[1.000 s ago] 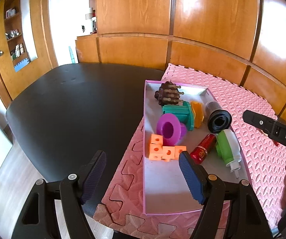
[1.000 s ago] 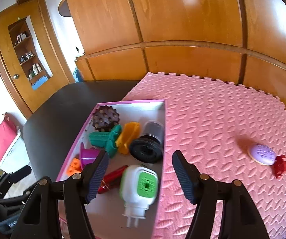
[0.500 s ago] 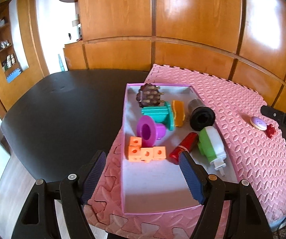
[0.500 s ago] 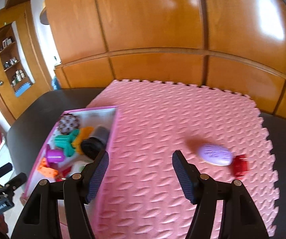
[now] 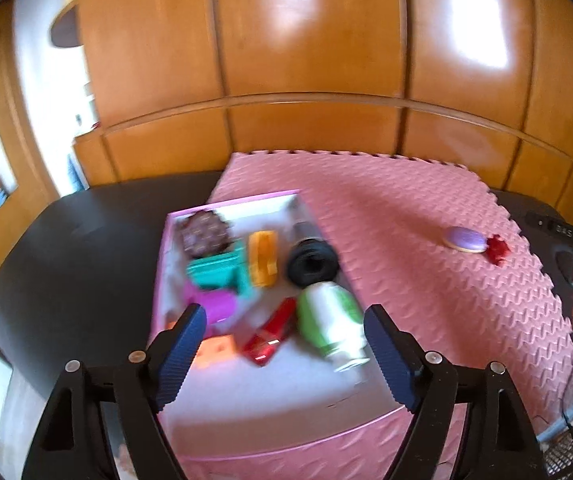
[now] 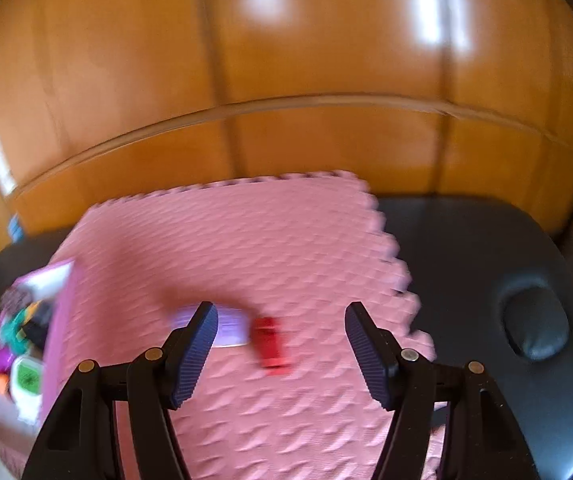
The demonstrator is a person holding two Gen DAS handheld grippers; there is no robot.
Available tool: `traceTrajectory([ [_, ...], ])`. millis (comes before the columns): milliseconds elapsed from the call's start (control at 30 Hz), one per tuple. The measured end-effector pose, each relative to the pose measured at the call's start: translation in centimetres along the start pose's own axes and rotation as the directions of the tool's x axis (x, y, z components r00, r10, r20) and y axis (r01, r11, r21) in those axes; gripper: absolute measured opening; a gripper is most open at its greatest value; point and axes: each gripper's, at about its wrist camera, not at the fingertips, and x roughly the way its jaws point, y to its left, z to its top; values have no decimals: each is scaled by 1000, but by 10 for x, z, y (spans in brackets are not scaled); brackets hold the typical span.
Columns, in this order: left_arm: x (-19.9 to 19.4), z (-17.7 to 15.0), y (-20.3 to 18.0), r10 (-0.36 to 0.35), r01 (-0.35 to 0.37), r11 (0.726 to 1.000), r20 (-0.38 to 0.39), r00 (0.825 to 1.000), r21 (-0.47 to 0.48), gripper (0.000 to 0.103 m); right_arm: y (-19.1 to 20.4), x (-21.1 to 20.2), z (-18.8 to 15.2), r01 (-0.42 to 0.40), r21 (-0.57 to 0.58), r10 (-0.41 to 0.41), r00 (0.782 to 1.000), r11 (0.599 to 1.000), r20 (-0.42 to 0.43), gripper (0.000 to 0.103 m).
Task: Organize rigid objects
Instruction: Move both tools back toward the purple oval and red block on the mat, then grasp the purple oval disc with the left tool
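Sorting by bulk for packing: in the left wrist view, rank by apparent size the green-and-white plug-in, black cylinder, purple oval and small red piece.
1. green-and-white plug-in, nearest the camera
2. black cylinder
3. purple oval, farther off
4. small red piece

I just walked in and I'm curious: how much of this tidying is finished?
Mostly done: the pink box already holds many toys, such as the orange piece and black cylinder. Nothing is in hand; the right gripper is open over the mat. Left out: the purple oval and small red piece.
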Motion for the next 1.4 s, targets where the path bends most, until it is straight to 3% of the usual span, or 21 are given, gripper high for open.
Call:
traceTrajectory([
  [100,10,6,-24,-39,40,999,-25,999,29,82,-37,16,-1,34,163,-22,997,986,-75,67],
  [267,34,18,-74,-116,123,989,-81,990,87,86,-58,20,1,19,268,6,996,963,-92,67],
  [467,71,34,-127,-161,182,971,-137,977,157,89,-52,19,3,-10,271,37,995,963,-95,67],
  [767,125,61,-175,-212,248,956,-215,953,155,93,-57,21,7,-42,319,82,990,947,-114,67],
  [1400,195,82,-224,-218,275,942,-273,937,190,95,-58,27,8,-92,355,150,979,931,-141,67],
])
